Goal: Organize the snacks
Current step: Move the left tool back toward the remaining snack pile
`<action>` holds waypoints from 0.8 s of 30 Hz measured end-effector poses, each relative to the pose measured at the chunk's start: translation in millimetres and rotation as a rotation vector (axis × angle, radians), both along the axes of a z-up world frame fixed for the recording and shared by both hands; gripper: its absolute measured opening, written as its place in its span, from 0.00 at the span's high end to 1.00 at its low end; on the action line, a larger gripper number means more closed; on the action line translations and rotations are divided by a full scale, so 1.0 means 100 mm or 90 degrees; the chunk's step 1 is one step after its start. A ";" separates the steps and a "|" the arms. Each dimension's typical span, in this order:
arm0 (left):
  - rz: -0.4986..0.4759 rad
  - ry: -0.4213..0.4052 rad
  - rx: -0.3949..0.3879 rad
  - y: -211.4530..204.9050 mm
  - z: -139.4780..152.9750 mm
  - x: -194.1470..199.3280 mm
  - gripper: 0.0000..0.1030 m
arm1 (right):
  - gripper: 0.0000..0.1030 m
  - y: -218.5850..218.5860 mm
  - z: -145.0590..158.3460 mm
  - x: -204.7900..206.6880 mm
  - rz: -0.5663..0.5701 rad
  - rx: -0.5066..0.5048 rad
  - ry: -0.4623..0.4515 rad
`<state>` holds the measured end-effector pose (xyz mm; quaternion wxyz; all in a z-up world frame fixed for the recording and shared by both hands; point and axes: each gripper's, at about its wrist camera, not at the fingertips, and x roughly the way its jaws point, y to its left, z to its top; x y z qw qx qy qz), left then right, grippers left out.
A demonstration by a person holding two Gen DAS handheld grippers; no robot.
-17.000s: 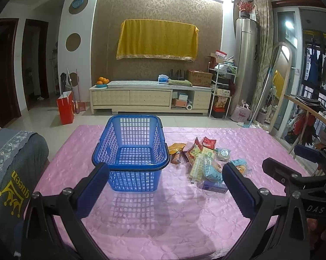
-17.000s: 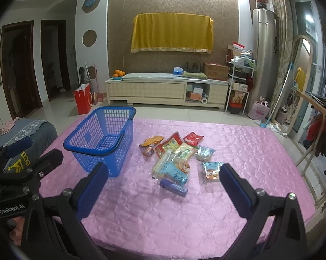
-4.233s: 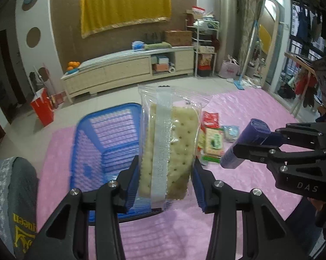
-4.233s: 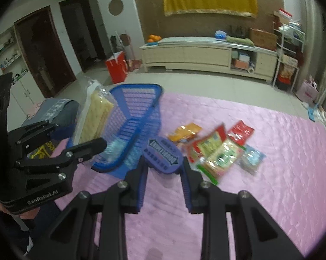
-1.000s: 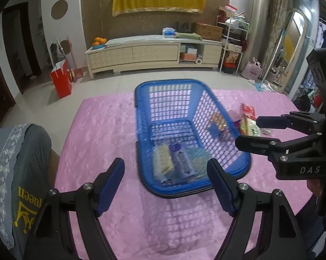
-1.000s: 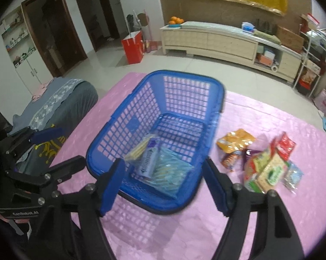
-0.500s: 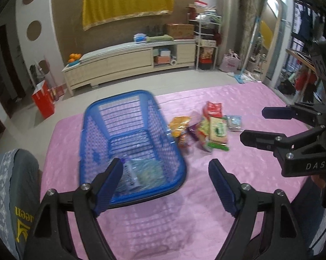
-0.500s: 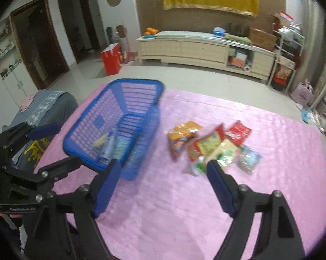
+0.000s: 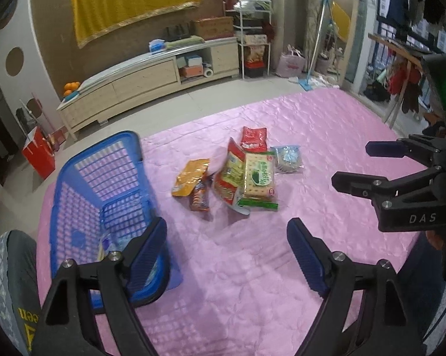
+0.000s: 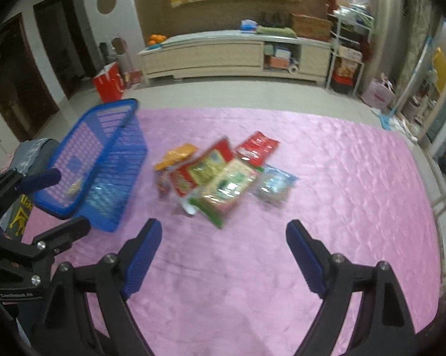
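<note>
A blue basket (image 9: 104, 184) stands at the left of the pink table (image 9: 326, 136) with a few packets in its bottom; it also shows in the right wrist view (image 10: 104, 154). A pile of snack packets lies in the middle: a green cracker pack (image 9: 258, 181), a red pack (image 9: 254, 139), an orange pack (image 9: 190, 176) and a clear blue pack (image 9: 288, 158). The pile also shows in the right wrist view (image 10: 223, 178). My left gripper (image 9: 227, 252) is open and empty, near the basket's front corner. My right gripper (image 10: 223, 255) is open and empty, short of the pile.
A grey cushion (image 9: 9, 281) lies off the table's left front corner. A long low cabinet (image 9: 145, 80) and a shelf rack (image 9: 252, 44) stand against the far wall. A red bag (image 9: 39, 157) stands on the floor behind the basket.
Both grippers have swung right from over the basket toward the snack pile. Both stay open and empty.
</note>
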<state>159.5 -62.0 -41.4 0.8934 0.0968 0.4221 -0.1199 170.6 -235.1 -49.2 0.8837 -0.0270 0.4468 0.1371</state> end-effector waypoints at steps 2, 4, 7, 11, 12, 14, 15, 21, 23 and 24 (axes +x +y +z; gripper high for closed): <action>-0.011 0.009 0.011 -0.11 -0.07 0.10 0.21 | 0.14 -0.10 -0.07 0.06 -0.011 0.010 0.010; -0.010 0.019 0.017 -0.19 -0.15 0.21 0.21 | 0.14 -0.17 -0.13 0.11 -0.022 0.018 0.022; -0.005 0.032 0.018 -0.21 -0.24 0.33 0.21 | 0.14 -0.27 -0.24 0.24 -0.034 0.023 0.038; 0.005 0.044 0.013 -0.26 -0.37 0.55 0.21 | 0.14 -0.38 -0.39 0.44 -0.042 0.028 0.056; 0.010 0.047 0.015 -0.27 -0.40 0.60 0.21 | 0.14 -0.40 -0.43 0.49 -0.043 0.026 0.061; 0.019 0.053 0.017 -0.27 -0.45 0.71 0.21 | 0.14 -0.43 -0.48 0.58 -0.044 0.022 0.064; 0.022 0.056 0.016 -0.27 -0.47 0.77 0.21 | 0.14 -0.44 -0.52 0.63 -0.047 0.018 0.065; 0.035 0.078 0.009 -0.32 -0.63 1.05 0.21 | 0.14 -0.48 -0.69 0.93 -0.065 0.017 0.095; 0.033 0.085 0.005 -0.35 -0.69 1.13 0.21 | 0.14 -0.48 -0.76 1.03 -0.073 0.014 0.108; 0.031 0.088 0.005 -0.37 -0.71 1.16 0.21 | 0.14 -0.48 -0.79 1.07 -0.073 0.016 0.114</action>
